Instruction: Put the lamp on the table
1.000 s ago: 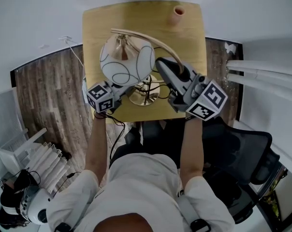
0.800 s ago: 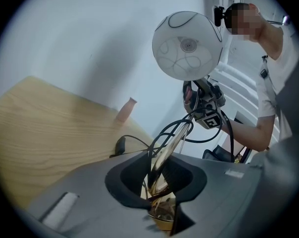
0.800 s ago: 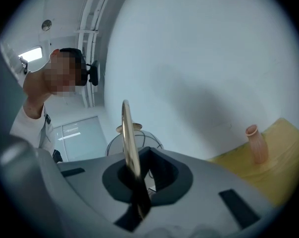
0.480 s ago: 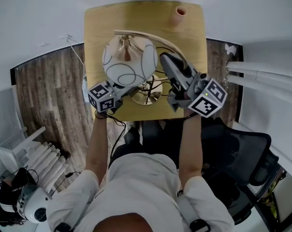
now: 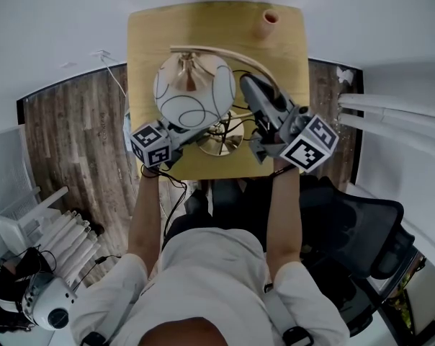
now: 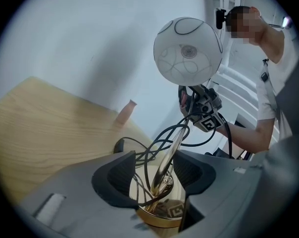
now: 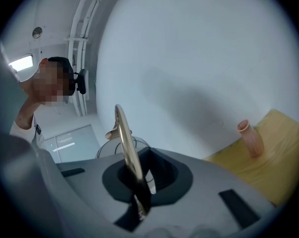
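Lamp [image 5: 192, 91]: it stands on the desk [image 5: 149, 45], with the brass base toward your edge and the round white shade above it.
Left tool [image 6: 153, 173]: you hold it low at the stem. Its jaws are opening, with the stem between them and the pads clear of it on both sides.
Right tool [image 7: 138, 185]: you have it clamped tight on the curved brass arm of the lamp (higher up, to the right of the shade).
Cord [image 6: 116, 147]: black, looped loosely around the stem near the base.
Vase [image 5: 266, 21]: small and pinkish, upright at the far right corner of the desk, well apart from the lamp.
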